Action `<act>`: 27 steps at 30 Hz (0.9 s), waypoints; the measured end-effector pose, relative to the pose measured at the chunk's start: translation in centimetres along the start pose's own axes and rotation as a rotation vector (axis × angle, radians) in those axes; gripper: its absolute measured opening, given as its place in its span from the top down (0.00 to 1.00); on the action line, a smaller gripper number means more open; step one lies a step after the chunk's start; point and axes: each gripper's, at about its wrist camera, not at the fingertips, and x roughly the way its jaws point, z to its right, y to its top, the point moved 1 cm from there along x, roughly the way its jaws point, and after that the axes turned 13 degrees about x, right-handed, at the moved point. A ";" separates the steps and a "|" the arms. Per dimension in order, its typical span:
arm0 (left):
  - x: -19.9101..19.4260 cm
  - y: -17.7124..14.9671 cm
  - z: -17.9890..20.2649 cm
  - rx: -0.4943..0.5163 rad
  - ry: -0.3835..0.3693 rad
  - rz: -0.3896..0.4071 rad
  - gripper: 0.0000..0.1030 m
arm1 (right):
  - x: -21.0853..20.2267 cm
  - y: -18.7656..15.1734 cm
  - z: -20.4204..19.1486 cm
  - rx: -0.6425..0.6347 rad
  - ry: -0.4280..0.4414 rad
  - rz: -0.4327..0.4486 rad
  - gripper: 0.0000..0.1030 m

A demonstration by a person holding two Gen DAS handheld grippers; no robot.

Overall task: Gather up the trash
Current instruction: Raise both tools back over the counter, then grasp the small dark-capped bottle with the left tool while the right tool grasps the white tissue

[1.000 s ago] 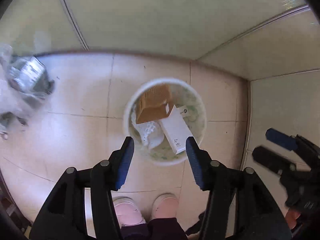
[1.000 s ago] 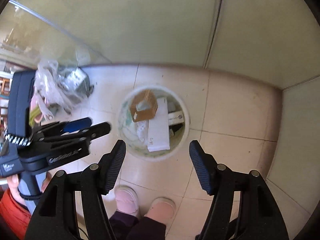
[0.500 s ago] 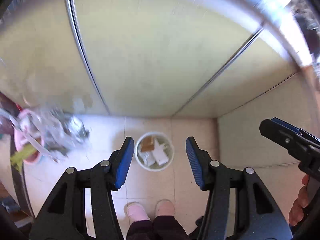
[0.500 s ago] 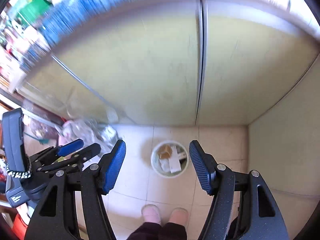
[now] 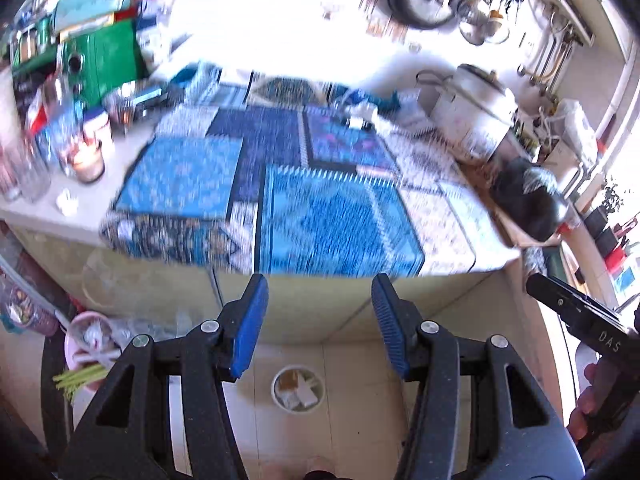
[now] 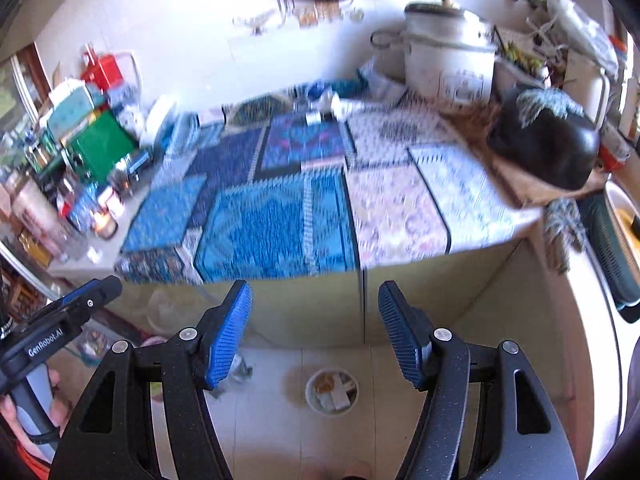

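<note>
left tongs (image 5: 316,320) agape, empty | right tongs (image 6: 314,326) agape, empty | raised over patterned surface (image 5: 280,184), likely scouting trash | bin (image 5: 298,389) on floor holds boxes

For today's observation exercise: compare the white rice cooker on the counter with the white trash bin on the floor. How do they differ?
The rice cooker stands on the counter near the wall; the trash bin sits on the floor tiles in front of the cabinet. The rice cooker is lidded and closed; the trash bin is open-topped, holding a brown piece and white packaging. The rice cooker looks far larger in view than the trash bin. Both are white and round.
</note>
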 end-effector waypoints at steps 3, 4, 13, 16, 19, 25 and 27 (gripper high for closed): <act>-1.1 3.3 0.3 0.036 0.029 0.039 0.49 | -1.2 2.6 -0.4 -0.009 0.000 0.050 0.39; -1.0 4.5 0.4 0.044 0.037 0.046 0.49 | -1.0 3.4 -0.4 -0.013 -0.004 0.059 0.37; 4.4 13.7 2.6 0.042 0.077 0.060 0.49 | 2.2 13.0 1.5 -0.044 0.047 0.072 0.33; 7.5 16.9 3.4 0.031 0.079 0.022 0.49 | 4.1 16.4 2.0 -0.058 0.079 0.046 0.33; 9.9 19.1 3.7 -0.001 0.094 0.037 0.49 | 6.5 19.0 2.4 -0.110 0.097 0.019 0.33; 16.2 22.8 3.9 -0.060 0.050 -0.013 0.49 | 11.2 23.0 3.0 -0.138 0.089 -0.027 0.33; 18.4 24.0 4.2 -0.021 0.053 -0.030 0.49 | 12.5 23.9 3.3 -0.133 0.092 -0.035 0.33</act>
